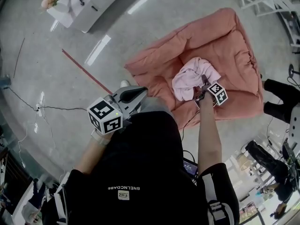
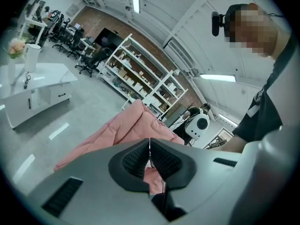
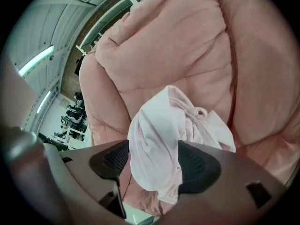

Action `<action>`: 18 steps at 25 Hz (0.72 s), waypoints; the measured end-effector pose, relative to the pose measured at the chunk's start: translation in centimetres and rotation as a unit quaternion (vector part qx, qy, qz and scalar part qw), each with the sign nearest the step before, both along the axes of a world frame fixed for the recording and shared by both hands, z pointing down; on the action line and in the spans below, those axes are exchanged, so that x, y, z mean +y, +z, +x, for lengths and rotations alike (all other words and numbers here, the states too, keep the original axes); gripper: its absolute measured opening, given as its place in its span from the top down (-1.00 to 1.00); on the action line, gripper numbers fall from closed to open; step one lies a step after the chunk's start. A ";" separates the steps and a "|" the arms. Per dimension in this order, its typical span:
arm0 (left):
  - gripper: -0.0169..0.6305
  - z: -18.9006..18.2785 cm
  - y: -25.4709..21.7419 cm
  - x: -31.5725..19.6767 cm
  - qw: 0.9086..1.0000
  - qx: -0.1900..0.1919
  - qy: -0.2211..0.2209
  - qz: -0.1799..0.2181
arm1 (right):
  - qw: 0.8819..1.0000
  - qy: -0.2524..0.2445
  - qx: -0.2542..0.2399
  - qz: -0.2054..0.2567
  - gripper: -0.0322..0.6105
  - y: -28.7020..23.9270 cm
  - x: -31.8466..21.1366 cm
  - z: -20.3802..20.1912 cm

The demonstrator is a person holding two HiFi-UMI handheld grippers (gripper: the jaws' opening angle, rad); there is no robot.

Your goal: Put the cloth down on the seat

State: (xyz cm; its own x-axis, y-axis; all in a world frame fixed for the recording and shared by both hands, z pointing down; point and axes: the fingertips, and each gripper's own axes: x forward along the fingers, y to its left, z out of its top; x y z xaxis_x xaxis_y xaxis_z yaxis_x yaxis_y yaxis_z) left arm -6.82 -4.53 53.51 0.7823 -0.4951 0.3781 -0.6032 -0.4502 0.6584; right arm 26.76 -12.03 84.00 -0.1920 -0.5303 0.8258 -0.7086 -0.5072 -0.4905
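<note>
The cloth [image 1: 193, 77], a pale pink garment, lies bunched on the seat [image 1: 225, 36], just right of centre in my head view. Its long axis runs from lower left up to upper right. In the right gripper view the cloth [image 3: 157, 135] stands as a tall fold rising from the bottom middle of the frame.

My right gripper [image 1: 203, 84] has its jaws spread as wide as they go, with that fold between them; I can't see either pad pressing into it. The gripper body hides the cloth's lower edge in both views.

The seat is a salmon, quilted floor lounger with raised padded sides, and the cloth sits in its hollow. In the right gripper view the seat [image 3: 164, 41] runs off the frame.

My left gripper [image 1: 139, 93], at centre left, has its jaws together on nothing. In its own view it [image 2: 150, 146] blocks most of the seat [image 2: 126, 125].
</note>
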 end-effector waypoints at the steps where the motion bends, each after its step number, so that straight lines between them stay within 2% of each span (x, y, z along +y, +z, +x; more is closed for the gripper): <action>1: 0.89 -0.1 -0.3 0.0 1.000 0.003 0.006 0.003 | 1.000 0.004 0.002 0.005 -0.10 -0.7 0.1 0.1; 12: 0.89 -1.7 -4.0 0.0 0.997 0.014 0.062 0.037 | 0.996 0.050 -0.024 0.074 -0.10 -9.1 1.6 -1.8; 18: 0.89 -2.9 -5.9 -0.1 0.994 0.025 0.087 0.053 | 0.988 0.053 -0.039 0.136 -0.10 -15.8 2.2 -4.6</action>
